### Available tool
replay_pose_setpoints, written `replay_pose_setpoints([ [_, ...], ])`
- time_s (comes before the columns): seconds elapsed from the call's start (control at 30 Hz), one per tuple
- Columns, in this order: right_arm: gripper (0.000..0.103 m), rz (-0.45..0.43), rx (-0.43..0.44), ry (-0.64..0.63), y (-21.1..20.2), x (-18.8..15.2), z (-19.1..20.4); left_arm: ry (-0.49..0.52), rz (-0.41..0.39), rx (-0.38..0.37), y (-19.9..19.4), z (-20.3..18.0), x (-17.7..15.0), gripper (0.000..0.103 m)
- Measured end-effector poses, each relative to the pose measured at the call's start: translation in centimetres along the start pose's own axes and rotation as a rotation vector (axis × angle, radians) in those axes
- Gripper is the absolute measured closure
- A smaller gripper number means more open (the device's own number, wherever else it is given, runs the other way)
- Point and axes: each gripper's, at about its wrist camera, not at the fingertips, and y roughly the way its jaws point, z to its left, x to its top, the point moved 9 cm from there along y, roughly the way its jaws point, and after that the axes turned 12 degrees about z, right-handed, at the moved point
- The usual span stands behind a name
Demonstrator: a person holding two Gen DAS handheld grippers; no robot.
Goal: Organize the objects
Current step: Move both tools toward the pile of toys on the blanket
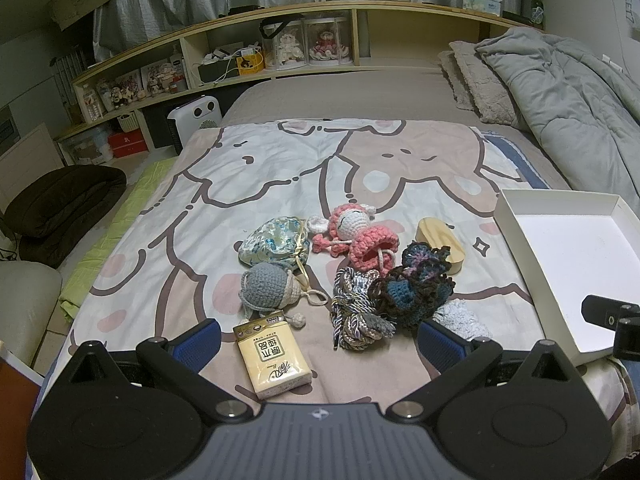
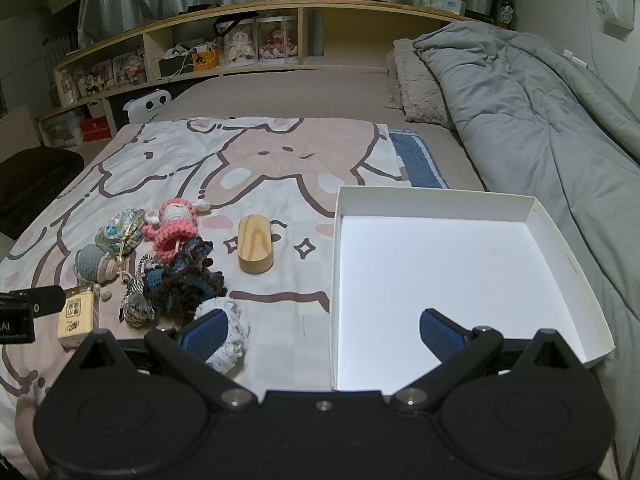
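1. Left wrist view: the left tool (image 1: pixel 318 342) hangs low over the bed with its blue fingers spread wide and nothing between them. The yellow tissue pack (image 1: pixel 272 354) lies between them, likely its first pick. The little yarn toys sit bunched together on the cartoon blanket (image 1: pixel 256 168).

2. Right wrist view: the right tool (image 2: pixel 322 332) is spread wide too, holding nothing. The white cardboard tray (image 2: pixel 568 264) lies bare beside the pile, ready to take things. The oval wooden box (image 2: pixel 256 250) sits near it.

Dim, cool indoor light; sharp center, fisheye bending and dark vignetted corners.
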Motion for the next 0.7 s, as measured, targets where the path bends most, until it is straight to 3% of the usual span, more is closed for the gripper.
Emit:
replay_pose_setpoints([
  [0.4,0.0,-0.048,0.02,0.034,-0.8,1.1,-0.3,-0.022,-0.031,0.009,-0.3,-0.2,1.0,0.0],
  [0.7,0.0,-0.119,0.108,0.06,-1.5,4.3,0.5,-0.055,-0.093,0.086,-0.2,2.4,3.3,0.0],
])
